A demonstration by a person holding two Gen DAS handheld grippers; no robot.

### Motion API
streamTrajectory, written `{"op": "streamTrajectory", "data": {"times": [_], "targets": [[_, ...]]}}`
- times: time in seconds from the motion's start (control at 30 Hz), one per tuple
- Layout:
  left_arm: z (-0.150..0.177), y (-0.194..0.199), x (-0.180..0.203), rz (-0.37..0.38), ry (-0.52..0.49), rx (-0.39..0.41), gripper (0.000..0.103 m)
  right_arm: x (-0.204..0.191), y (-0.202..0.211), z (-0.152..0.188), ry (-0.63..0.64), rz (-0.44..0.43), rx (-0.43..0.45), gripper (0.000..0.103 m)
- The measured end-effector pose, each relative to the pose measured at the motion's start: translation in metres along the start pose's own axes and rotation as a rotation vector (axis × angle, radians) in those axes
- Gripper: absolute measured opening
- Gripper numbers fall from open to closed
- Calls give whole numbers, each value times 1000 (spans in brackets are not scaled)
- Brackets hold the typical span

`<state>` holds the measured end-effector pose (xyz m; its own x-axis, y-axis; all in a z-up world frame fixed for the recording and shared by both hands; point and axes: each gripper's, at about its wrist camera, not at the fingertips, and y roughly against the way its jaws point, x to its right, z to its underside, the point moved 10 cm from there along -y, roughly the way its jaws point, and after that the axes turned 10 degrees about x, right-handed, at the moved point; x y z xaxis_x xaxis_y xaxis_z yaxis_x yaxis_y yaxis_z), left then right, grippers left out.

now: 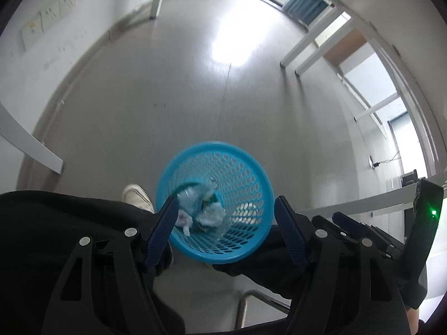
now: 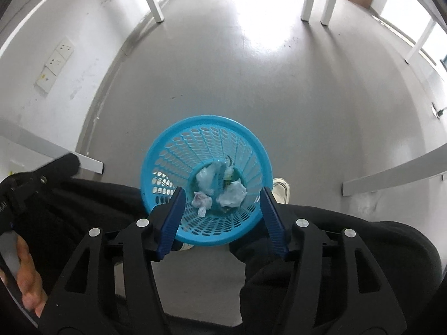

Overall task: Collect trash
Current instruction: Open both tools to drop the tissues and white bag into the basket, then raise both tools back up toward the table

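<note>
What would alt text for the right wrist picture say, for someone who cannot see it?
A blue mesh basket stands on a grey floor, seen from above, with crumpled paper and other scraps inside. The open right gripper, empty, frames it. Dark trousers and a pale shoe show beside the basket.

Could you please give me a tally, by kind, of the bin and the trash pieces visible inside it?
Blue mesh bin: 1
Crumpled white paper wads: 3
Clear plastic bottle: 1
Total: 5
</note>
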<state>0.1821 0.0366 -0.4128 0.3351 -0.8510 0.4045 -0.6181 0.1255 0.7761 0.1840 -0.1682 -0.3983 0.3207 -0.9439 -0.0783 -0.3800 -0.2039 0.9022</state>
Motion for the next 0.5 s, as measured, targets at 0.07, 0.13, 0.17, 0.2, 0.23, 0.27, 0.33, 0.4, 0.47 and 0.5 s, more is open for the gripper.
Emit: {"op": "streamTrajectory", "data": {"times": [0.07, 0.13, 0.17, 0.2, 0.23, 0.27, 0.33, 0.4, 0.47, 0.5], "targets": [[-3, 13, -1, -11, -12, 33, 71, 0, 12, 0, 11, -8, 19, 54], [-5, 30, 2, -13, -22, 68, 71, -2, 25, 1, 27, -12, 48, 58], [-6, 40, 5, -9, -26, 87, 71, -3, 31, 1, 34, -13, 61, 61], [-7, 49, 7, -1, -26, 104, 71, -3, 40, 0, 40, -9, 80, 64], [-8, 57, 10, 9, -23, 121, 71, -4, 46, 0, 43, -3, 95, 66], [-10, 67, 14, 20, -18, 139, 71, -4, 56, 0, 43, -7, 112, 68], [-11, 83, 22, 46, -13, 167, 71, -5, 72, 2, 34, -26, 134, 69], [-12, 102, 30, 71, -26, 202, 72, -4, 91, 3, 24, -41, 158, 73], [-14, 117, 36, 83, -41, 233, 72, -4, 113, 4, 20, -58, 189, 75], [-15, 125, 39, 90, -44, 251, 72, -4, 124, 3, 19, -73, 210, 76]]}}
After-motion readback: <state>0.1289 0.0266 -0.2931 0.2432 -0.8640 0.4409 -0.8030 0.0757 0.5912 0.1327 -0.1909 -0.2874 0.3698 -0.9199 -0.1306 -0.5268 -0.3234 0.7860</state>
